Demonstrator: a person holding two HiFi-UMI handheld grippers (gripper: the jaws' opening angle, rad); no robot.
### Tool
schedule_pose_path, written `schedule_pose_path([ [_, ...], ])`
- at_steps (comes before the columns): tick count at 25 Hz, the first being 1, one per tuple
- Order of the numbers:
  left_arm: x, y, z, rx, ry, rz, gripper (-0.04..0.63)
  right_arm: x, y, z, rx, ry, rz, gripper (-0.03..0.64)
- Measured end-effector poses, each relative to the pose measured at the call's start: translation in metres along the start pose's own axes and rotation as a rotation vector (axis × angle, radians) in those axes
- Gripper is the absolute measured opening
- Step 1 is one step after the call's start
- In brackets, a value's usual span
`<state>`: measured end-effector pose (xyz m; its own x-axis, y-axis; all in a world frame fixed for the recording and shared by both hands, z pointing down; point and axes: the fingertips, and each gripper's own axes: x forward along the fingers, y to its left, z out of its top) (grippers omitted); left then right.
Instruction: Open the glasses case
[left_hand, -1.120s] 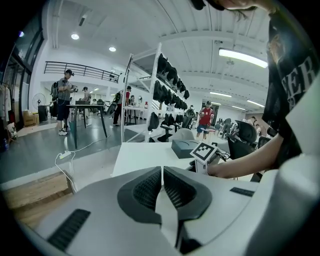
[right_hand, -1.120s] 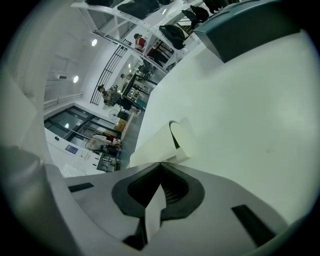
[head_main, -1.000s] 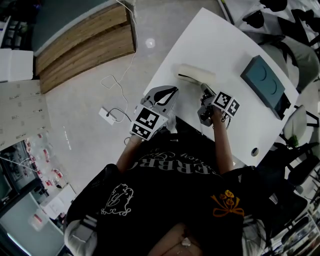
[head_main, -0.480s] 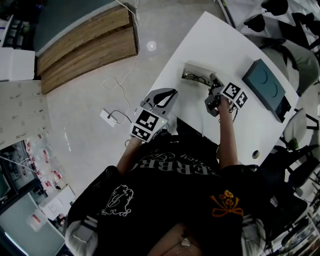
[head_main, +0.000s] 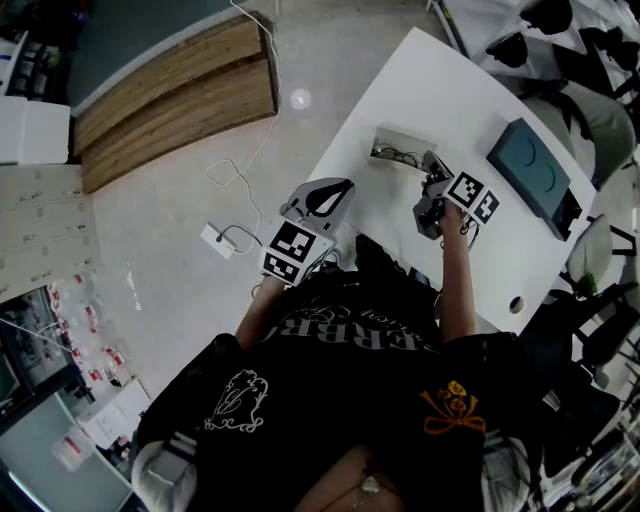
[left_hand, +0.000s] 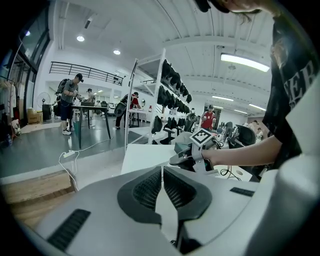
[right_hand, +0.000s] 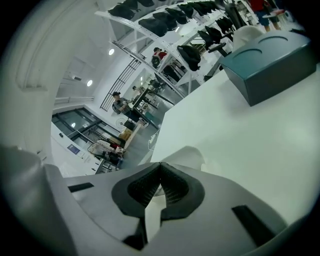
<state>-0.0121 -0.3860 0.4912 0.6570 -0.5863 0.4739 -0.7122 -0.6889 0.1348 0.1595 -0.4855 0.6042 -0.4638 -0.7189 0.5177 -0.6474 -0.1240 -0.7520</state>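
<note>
The pale glasses case (head_main: 398, 148) lies open on the white table (head_main: 440, 80), with dark glasses showing inside it. My right gripper (head_main: 430, 168) is at the case's right end, shut, its tips against the raised lid (right_hand: 189, 156), which rises just beyond them in the right gripper view. My left gripper (head_main: 322, 197) hangs shut and empty off the table's near-left edge, apart from the case. In the left gripper view its closed tips (left_hand: 162, 170) point toward the right gripper (left_hand: 184, 159) and the hand holding it.
A teal box (head_main: 530, 165) lies on the table to the right of the case, also large in the right gripper view (right_hand: 270, 65). A cable with a white adapter (head_main: 215, 237) lies on the floor at left, near a wooden platform (head_main: 170, 90). Chairs crowd the right side.
The case was closed a second ago and now stands open. My right gripper moved up and away along with the lid. The left gripper has hardly moved.
</note>
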Motion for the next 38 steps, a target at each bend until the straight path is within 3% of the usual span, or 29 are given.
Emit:
schedule_pose_path([
  [12,-0.055,-0.02,0.001,-0.007,-0.087,-0.085,0.028,-0.086,0.085,-0.047,-0.195,-0.106,0.062,0.012],
  [23,-0.148,-0.051,-0.027,0.001,-0.14,-0.123,0.028,-0.165,0.149,-0.143,-0.234,-0.185,0.138,0.012],
  [32,-0.207,-0.074,-0.069,-0.017,-0.151,-0.171,0.028,-0.204,0.172,-0.223,-0.273,-0.195,0.118,0.012],
  [38,-0.221,-0.086,-0.076,-0.019,-0.171,-0.202,0.028,-0.227,0.182,-0.246,-0.331,-0.205,0.083,0.012],
])
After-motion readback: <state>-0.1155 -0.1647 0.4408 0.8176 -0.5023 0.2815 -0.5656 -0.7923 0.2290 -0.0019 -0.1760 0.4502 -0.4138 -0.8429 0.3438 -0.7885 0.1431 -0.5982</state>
